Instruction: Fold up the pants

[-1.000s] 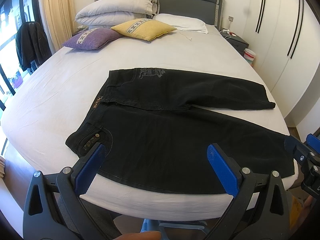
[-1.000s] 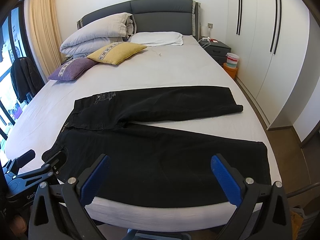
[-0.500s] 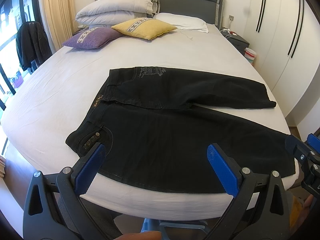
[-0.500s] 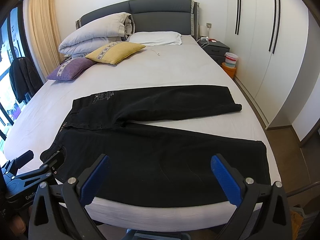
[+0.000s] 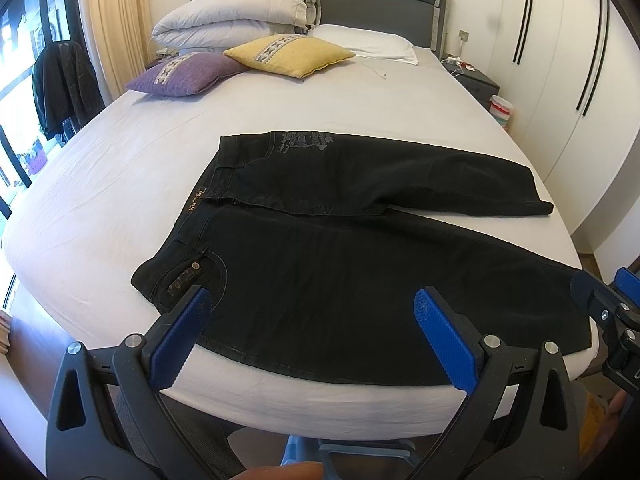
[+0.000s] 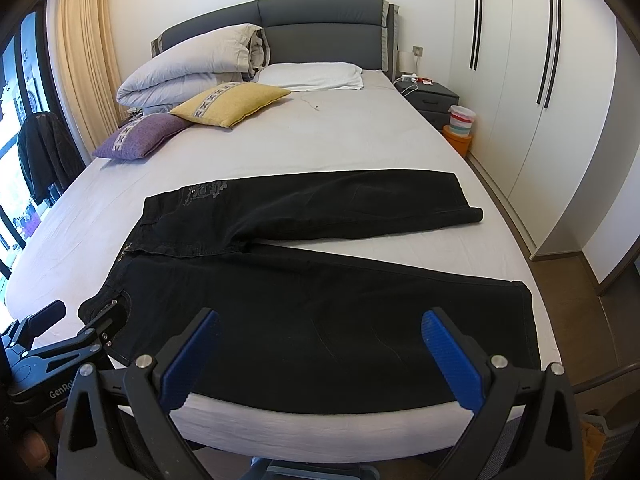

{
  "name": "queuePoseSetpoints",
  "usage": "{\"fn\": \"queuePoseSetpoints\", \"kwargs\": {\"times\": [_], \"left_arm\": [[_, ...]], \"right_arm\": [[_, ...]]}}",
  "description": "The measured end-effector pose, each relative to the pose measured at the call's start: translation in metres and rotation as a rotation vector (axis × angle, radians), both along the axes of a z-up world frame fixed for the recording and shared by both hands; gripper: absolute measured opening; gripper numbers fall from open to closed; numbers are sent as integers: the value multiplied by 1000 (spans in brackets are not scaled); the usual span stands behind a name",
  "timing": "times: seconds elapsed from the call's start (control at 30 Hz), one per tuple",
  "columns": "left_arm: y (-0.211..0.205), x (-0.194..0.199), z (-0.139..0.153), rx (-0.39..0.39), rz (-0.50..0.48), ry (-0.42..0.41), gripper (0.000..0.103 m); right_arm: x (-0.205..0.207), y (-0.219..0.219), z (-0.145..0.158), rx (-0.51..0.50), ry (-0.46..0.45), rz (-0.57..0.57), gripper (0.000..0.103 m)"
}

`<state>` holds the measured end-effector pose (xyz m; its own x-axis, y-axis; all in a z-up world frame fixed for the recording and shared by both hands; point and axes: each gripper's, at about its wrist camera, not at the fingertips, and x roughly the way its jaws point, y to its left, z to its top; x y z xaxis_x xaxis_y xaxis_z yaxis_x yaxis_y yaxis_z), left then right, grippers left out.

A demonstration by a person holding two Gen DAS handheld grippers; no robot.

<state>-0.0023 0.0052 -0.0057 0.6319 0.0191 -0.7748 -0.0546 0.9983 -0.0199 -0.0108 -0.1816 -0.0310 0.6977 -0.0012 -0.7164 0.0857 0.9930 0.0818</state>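
Black pants (image 5: 320, 264) (image 6: 304, 304) lie spread flat across the near end of a white bed (image 5: 120, 200) (image 6: 360, 148), waistband to the left, both legs running right in a V. My left gripper (image 5: 310, 304) hovers open just above the near leg by the front pocket, nothing between its blue pads. My right gripper (image 6: 320, 332) is open too, above the near leg toward its hem. Each gripper shows at the edge of the other's view: the right gripper (image 5: 608, 312) at far right, the left gripper (image 6: 60, 340) at lower left.
Folded duvet (image 6: 192, 68), yellow cushion (image 6: 232, 102), purple cushion (image 6: 138, 136) and white pillow (image 6: 312, 76) sit at the headboard. A nightstand (image 6: 432, 98) and bins (image 6: 460, 124) stand right of the bed beside white wardrobes (image 6: 540, 80). A dark jacket (image 5: 64, 84) hangs at left.
Both grippers have drifted slightly closer over the near pant leg; the pants have not moved and both stay open.
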Motion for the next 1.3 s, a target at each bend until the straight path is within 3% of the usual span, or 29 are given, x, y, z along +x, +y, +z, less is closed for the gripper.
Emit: {"fn": "queuePoseSetpoints", "kwargs": {"times": [0.57, 0.73, 0.9, 1.0, 1.07, 1.2, 1.3], "left_arm": [[12, 12, -16, 3, -7, -14, 103], [21, 35, -24, -7, -93, -14, 103], [54, 89, -24, -61, -205, -39, 103], [72, 132, -22, 7, -260, -49, 103], [76, 172, -26, 82, -323, 16, 103], [84, 248, -26, 114, -490, 27, 103], [80, 310, -42, 184, -618, 77, 103]], "right_arm": [[12, 0, -17, 8, 35, 16, 103], [27, -3, -20, 31, 24, 102, 103], [68, -18, -12, 76, -30, 266, 103], [102, -26, -4, 62, -84, 382, 103], [131, -28, -2, 17, -100, 487, 103], [187, -29, -11, -48, -40, 702, 103], [220, -36, -20, -31, 6, 775, 100]]}}
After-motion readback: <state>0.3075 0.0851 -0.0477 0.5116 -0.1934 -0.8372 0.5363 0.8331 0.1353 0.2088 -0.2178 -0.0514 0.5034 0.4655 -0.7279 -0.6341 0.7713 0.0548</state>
